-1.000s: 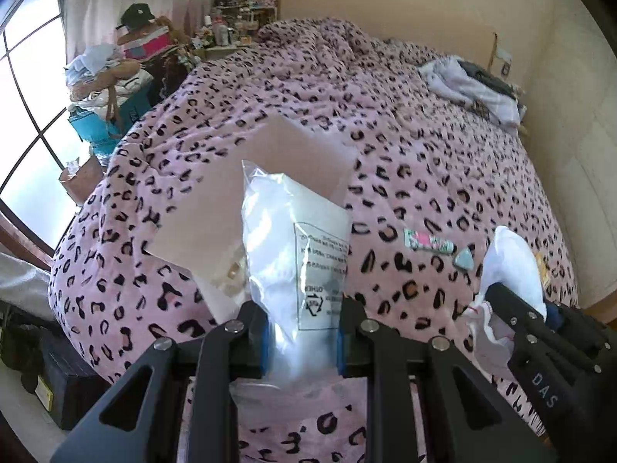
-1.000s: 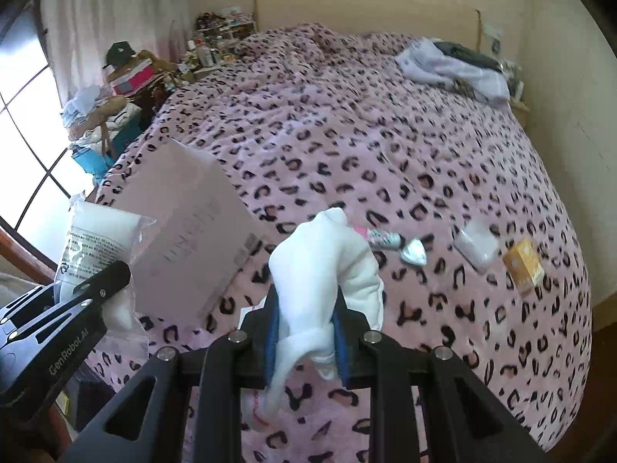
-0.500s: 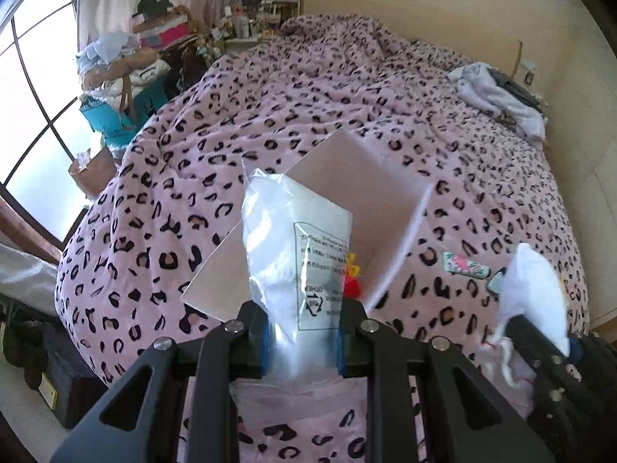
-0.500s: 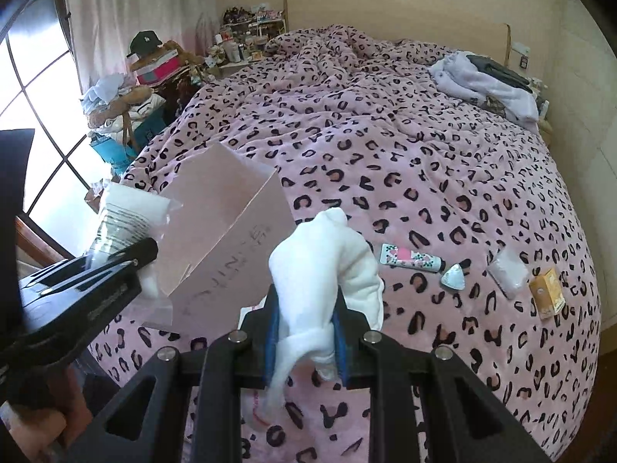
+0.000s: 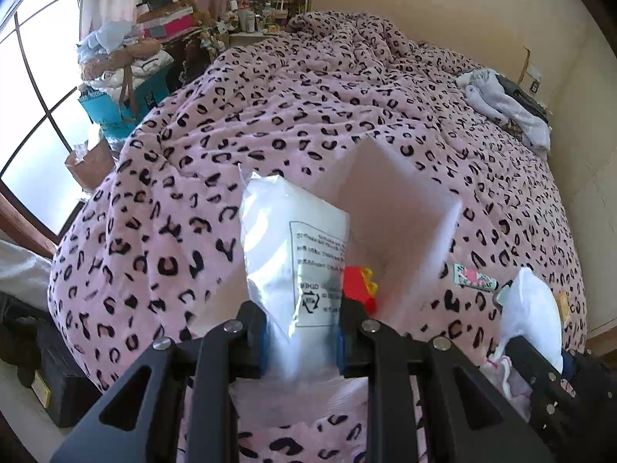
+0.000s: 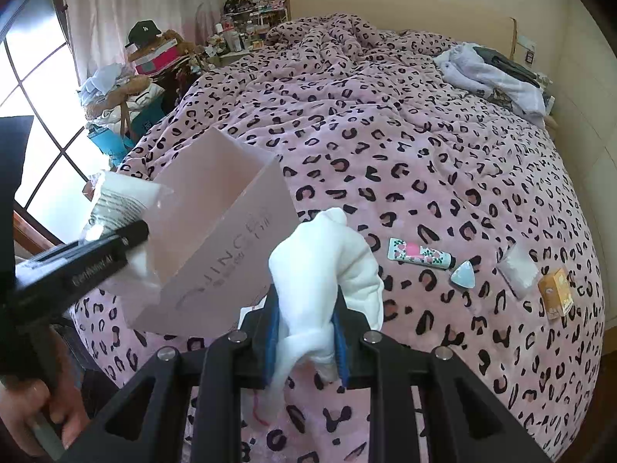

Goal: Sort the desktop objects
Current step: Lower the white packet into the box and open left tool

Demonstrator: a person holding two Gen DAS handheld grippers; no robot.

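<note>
Left wrist view: my left gripper (image 5: 302, 337) is clenched on a clear plastic bag (image 5: 297, 247) holding white stuff, its fingers (image 5: 257, 337) pressing the bag's lower part. The bag hangs just in front of the open pink box (image 5: 401, 208), which rests on the bed (image 5: 308, 108); a red and yellow toy (image 5: 360, 283) lies inside the box.

Right wrist view: my right gripper (image 6: 306, 341) is clamped on a white cloth (image 6: 327, 266), which bulges above the fingers (image 6: 272, 332). The cloth hangs just right of the box (image 6: 223, 239). Well right of the box, a floral tube (image 6: 418, 254), a pale triangle (image 6: 464, 276), a small clear packet (image 6: 518, 270) and an orange carton (image 6: 555, 293) lie on the bed.

Step in hand, as I judge it: carrying both items to the box. Next, I must bring each over the opening, then let go.
</note>
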